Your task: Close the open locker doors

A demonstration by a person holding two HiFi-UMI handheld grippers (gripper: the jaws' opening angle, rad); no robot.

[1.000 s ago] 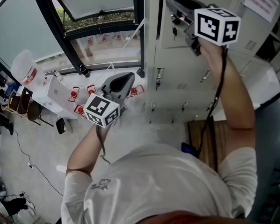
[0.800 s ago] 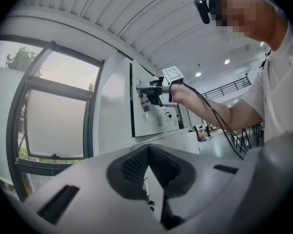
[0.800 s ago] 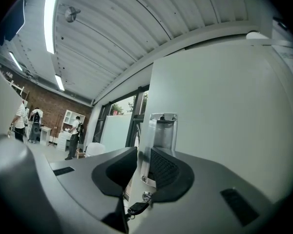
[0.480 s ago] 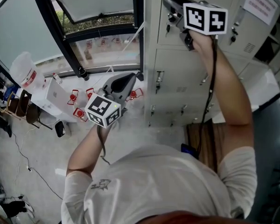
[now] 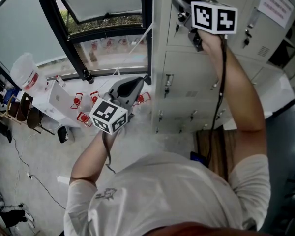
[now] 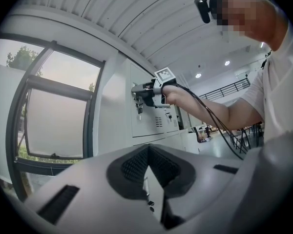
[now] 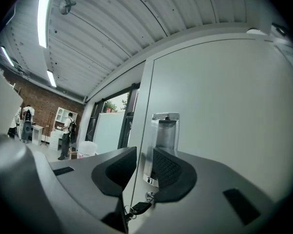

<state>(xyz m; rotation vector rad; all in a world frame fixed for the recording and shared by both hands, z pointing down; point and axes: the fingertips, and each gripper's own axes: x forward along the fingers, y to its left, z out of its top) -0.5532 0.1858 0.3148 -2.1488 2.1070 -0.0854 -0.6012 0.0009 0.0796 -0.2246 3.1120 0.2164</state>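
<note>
We stand before the grey locker bank (image 5: 187,87), beside a tall window (image 5: 108,48). The top locker door (image 7: 224,111) in the column nearest the window looks flush with its frame, or all but, so we judge this step to be the last push that seats it. Farther right, dark open compartments (image 5: 287,48) suggest more doors wait.

The right tongs (image 7: 144,156) are up at that top door's latch edge. Their jaws stand apart, astride the seam, with the recessed metal handle plate (image 7: 165,130) just ahead between them, and we see no pad clamped on anything. The left tongs (image 6: 147,150) hang idle lower down near the window, clenched tip to tip on nothing.

Next, we think, the right hand should make sure the door sits fully home. It should then draw back without catching the key (image 7: 139,207) that dangles under the handle, and move right to the next open door.

As for writing, a white notice (image 5: 277,4) is stuck to an upper locker, its print too small to read. The small graphic on the shirt (image 5: 105,194) is likewise unreadable, and no brand shows.
</note>
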